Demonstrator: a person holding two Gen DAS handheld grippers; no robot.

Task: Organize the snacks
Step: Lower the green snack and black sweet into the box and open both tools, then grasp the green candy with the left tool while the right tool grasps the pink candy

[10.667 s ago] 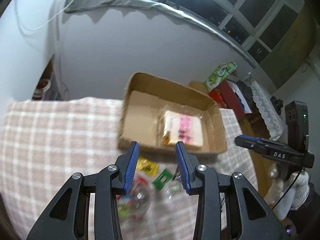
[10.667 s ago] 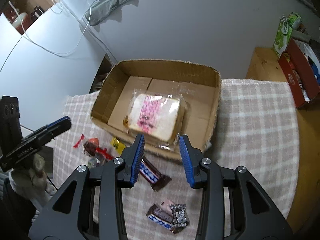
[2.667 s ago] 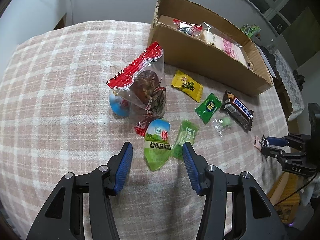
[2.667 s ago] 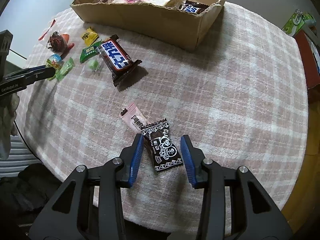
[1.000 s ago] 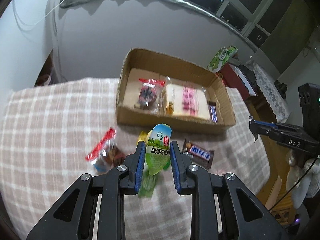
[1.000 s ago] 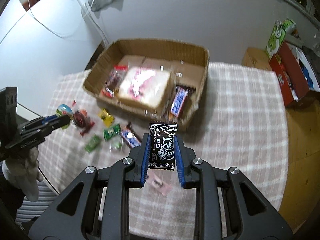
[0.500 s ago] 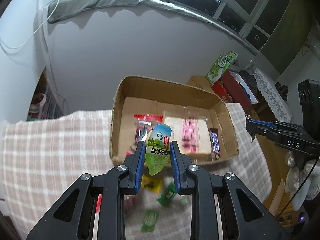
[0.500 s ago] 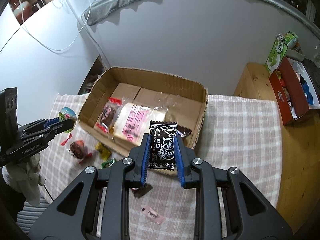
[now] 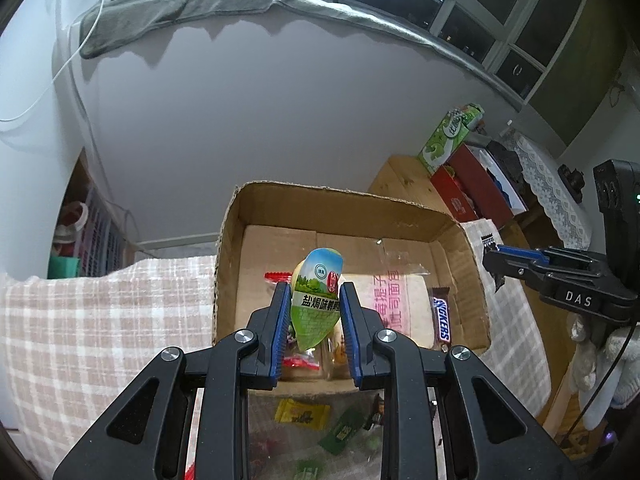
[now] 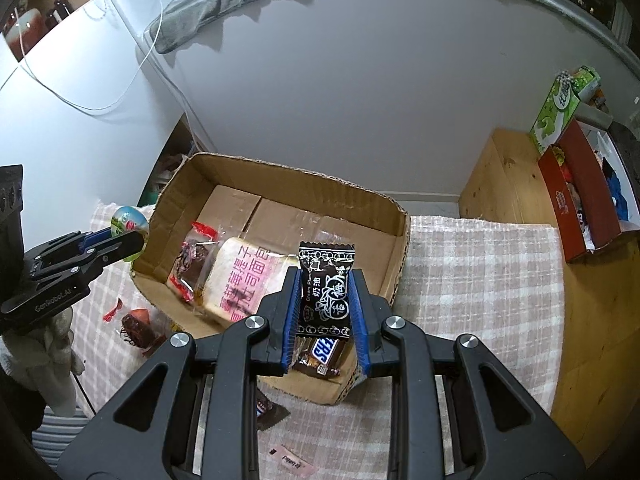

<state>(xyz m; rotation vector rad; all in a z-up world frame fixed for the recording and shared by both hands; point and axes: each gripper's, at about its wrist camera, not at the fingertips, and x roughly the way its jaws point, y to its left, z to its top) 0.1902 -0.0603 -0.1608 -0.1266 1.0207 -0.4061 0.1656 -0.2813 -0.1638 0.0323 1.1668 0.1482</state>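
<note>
My left gripper is shut on a green and blue snack pouch and holds it above the near left part of the open cardboard box. My right gripper is shut on a black plum candy packet above the box's near right corner. The box holds a wrapped bread loaf, a red-edged snack bag and a Snickers bar.
Several small snacks lie on the checked cloth in front of the box: a yellow packet, a green packet, a red-edged bag, a pink wrapper. A wooden side table with boxes stands at the right.
Both grippers have moved forward over the box with their snacks still held. The box now fills more of both views.
</note>
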